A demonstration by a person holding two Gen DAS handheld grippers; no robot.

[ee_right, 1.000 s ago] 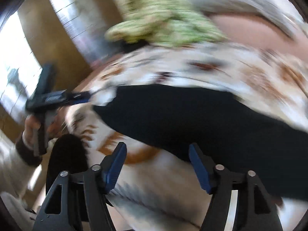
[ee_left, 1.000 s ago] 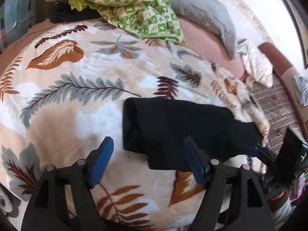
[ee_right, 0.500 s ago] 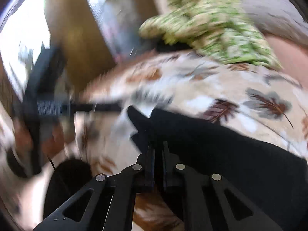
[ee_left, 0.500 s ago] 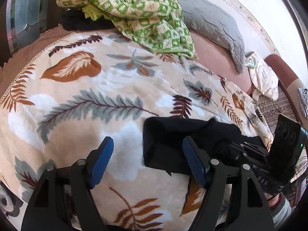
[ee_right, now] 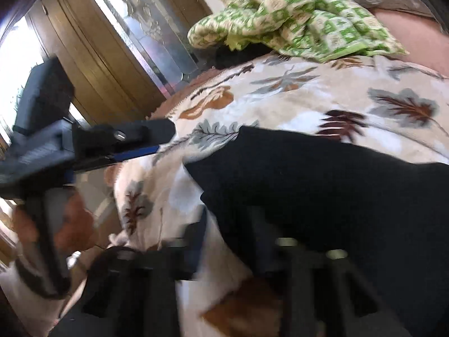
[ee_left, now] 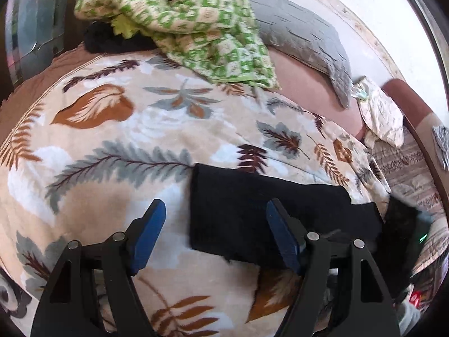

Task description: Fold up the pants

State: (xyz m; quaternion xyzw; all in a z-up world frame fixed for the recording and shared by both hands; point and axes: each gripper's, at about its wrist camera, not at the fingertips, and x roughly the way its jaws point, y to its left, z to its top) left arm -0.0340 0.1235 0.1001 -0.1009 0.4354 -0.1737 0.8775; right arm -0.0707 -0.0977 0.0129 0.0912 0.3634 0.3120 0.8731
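Observation:
The black pants [ee_left: 261, 213] lie folded into a flat rectangle on the leaf-print blanket [ee_left: 118, 140]. They also show in the right wrist view [ee_right: 322, 179]. My left gripper [ee_left: 216, 238] is open and empty, hovering over the near left edge of the pants. It shows from the side in the right wrist view [ee_right: 134, 143]. My right gripper [ee_right: 238, 238] is blurred by motion; its jaws look parted, with the left blue pad off the cloth and the right side against the dark pants. Its black body shows at the right edge of the left wrist view [ee_left: 401, 224].
A green-patterned quilt [ee_left: 196, 28] and a grey pillow [ee_left: 303, 36] lie at the back of the bed. A black garment [ee_left: 112, 40] sits under the quilt. A wooden mirrored wardrobe [ee_right: 112, 56] stands at the left. A striped sofa [ee_left: 407, 174] is at the right.
My right gripper was shut on the pants edge half a second ago; it has let go, opened and pulled back. The pants now lie folded shorter. My left gripper stayed open.

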